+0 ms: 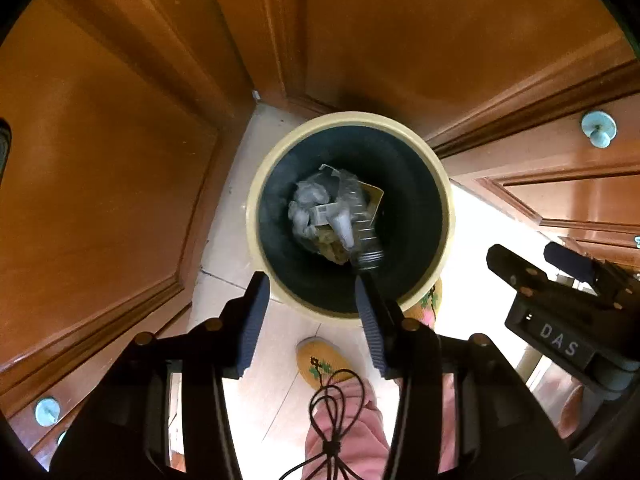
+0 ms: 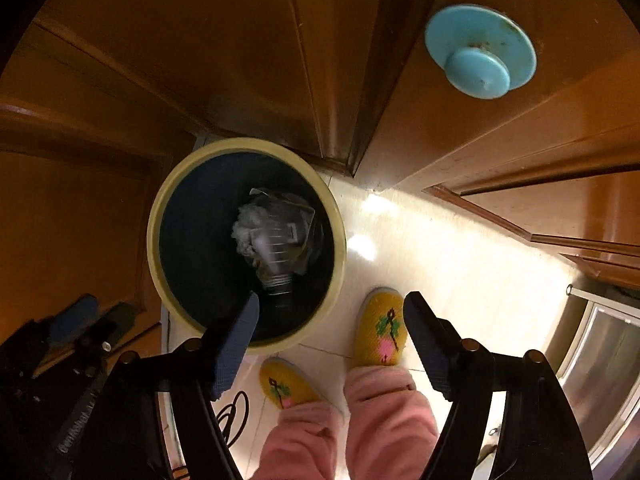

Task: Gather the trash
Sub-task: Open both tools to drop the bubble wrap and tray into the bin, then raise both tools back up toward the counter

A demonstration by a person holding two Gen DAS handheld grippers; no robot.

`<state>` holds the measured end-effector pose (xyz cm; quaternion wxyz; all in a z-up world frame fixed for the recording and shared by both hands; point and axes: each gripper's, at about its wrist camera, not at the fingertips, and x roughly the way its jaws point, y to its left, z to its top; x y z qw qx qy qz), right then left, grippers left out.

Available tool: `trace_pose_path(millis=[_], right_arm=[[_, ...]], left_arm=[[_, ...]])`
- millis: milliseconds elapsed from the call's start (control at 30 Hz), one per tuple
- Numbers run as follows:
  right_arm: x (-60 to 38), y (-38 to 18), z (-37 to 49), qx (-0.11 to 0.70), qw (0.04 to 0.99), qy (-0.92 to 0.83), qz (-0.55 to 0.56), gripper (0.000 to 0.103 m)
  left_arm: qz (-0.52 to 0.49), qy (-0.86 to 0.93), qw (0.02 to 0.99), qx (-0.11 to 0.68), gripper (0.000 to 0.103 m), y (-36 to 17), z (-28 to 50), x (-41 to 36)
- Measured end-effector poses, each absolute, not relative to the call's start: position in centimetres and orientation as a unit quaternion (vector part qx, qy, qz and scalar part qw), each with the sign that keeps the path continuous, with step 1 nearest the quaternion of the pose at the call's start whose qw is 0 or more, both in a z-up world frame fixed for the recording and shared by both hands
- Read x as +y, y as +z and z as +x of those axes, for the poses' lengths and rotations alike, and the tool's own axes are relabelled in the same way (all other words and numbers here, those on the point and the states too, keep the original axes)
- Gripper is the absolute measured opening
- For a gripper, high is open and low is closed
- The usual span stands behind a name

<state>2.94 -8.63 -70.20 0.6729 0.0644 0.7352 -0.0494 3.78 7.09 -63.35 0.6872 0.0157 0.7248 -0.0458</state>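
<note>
From the left wrist, the left claw (image 1: 312, 312) is seen half open and empty above the bin (image 1: 444, 216); a clear plastic bottle (image 1: 362, 240) lies inside it on crumpled paper (image 1: 306, 208). From the right wrist, the right claw (image 2: 332, 332) is seen wide open, empty, beside the bin. The bottle is judged light, slippery and crushable; its threaded neck seems the best hold.
</note>
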Motion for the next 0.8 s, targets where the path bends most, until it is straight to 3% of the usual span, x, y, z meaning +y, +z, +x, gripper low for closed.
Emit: trace_pose_path(millis=[267,533,800], right_arm=[[-9.6,-67.4,2.2,0.744,0.664,-0.028,0.066,0.076],[-9.1,-59.5,0.1,0.734,0.677,-0.002,0.063,0.075],[-7.8,-47.8,-1.6,0.71,0.701,0.015,0.062,0.075]], left_arm=[[-0.004,-0.03,0.686,0.727,0.042,-60.3,3.5,9.2],[-0.025,-0.022,0.685,0.728,0.042,-52.4,2.3,11.0],[-0.018,-0.047,0.711,0.701,0.042,-41.7,1.6,11.4]])
